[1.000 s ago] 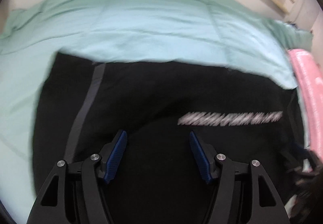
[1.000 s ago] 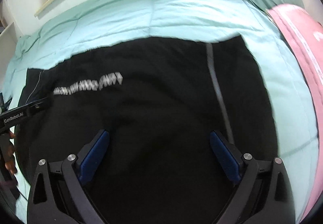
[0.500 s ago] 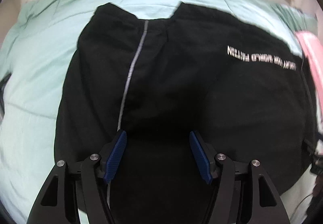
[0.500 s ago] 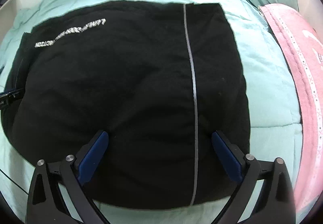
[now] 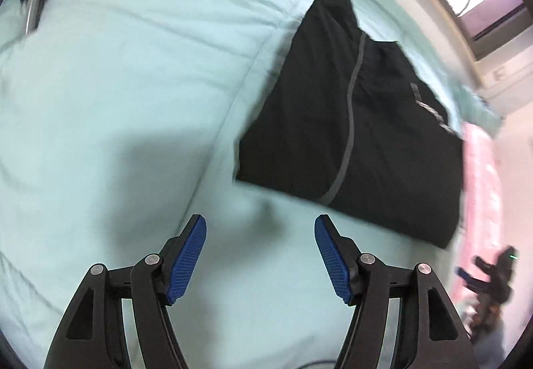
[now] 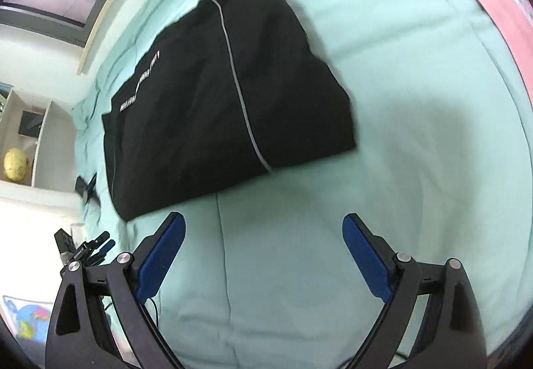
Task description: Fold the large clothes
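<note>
- Left wrist view: your left gripper [image 5: 260,252] hangs over bare mint-green quilt [image 5: 133,102], fingers spread apart with nothing between them. The jaws have just been opening a little further, and only bedding shows in the gap.
- The black garment [image 5: 349,136] lies ahead and to the right of those fingers, well clear of them. It reads as a compact folded block with a grey stripe [image 5: 349,109] running along it, so you look to have let go because this fold is done.
- In the same view the right gripper [image 5: 489,272] shows small and blurred at the lower right edge, near a pink blanket [image 5: 479,176] along the bed's side.
- Right wrist view: your right gripper [image 6: 265,255] is likewise released, fingers wide, only quilt beneath. The garment sits just beyond its left fingertip, not touching either pad.
- Here the folded edges look square and the pile lies flat on the quilt, which suits leaving it to rest there.
- Writing: a line of white print [image 6: 138,87] runs along the garment near its far left edge. It is too smeared and foreshortened to read.
- The left gripper appears at the lower left of this view with a small white label on its body, also illegible.
- No other brand marks can be made out.
</note>
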Demonstrator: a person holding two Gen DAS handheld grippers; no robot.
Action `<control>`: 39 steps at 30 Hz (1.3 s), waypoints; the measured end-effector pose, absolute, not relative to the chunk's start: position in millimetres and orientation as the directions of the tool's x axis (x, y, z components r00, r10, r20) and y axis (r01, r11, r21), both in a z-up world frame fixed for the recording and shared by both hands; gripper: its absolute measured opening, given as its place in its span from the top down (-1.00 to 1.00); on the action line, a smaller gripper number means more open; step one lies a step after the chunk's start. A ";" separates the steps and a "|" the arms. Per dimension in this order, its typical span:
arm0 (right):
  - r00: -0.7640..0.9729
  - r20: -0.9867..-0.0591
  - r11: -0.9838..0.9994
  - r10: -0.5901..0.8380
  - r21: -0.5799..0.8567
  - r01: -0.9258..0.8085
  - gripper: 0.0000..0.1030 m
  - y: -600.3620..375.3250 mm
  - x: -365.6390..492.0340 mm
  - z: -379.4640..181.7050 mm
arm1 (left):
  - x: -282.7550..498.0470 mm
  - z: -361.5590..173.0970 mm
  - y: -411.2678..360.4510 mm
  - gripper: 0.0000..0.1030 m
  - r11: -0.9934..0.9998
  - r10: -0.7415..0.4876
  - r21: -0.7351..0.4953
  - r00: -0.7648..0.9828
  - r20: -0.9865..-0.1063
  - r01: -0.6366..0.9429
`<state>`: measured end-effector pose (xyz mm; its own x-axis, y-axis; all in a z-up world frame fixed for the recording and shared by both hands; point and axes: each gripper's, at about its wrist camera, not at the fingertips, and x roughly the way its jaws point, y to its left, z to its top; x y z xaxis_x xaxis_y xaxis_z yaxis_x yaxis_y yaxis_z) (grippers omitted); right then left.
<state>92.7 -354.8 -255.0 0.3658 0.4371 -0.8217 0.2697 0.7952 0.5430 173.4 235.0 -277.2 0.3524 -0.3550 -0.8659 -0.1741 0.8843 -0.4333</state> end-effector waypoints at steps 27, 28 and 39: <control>0.449 -0.671 0.512 0.590 0.741 0.433 -0.94 -367.6 156.5 -343.7 | 224.1 -341.4 231.1 -0.57 0.649 -0.556 -0.683 0.404 -0.726 -0.335; 0.449 -0.671 0.516 0.589 0.741 0.430 -0.94 -368.3 156.6 -343.8 | 219.5 -344.1 229.9 -0.57 0.632 -0.570 -0.695 0.401 -0.717 -0.344; 0.497 -0.644 0.441 0.582 0.763 0.472 -0.97 -377.9 160.4 -357.6 | 239.7 -350.0 218.4 -0.59 0.573 -0.523 -0.708 0.482 -0.703 -0.412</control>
<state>160.4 -377.9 -357.6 0.4969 0.5819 -0.6438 0.4722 0.4411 0.7632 239.7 218.4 -350.0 0.4817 -0.5229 -0.7032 -0.4121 0.5730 -0.7084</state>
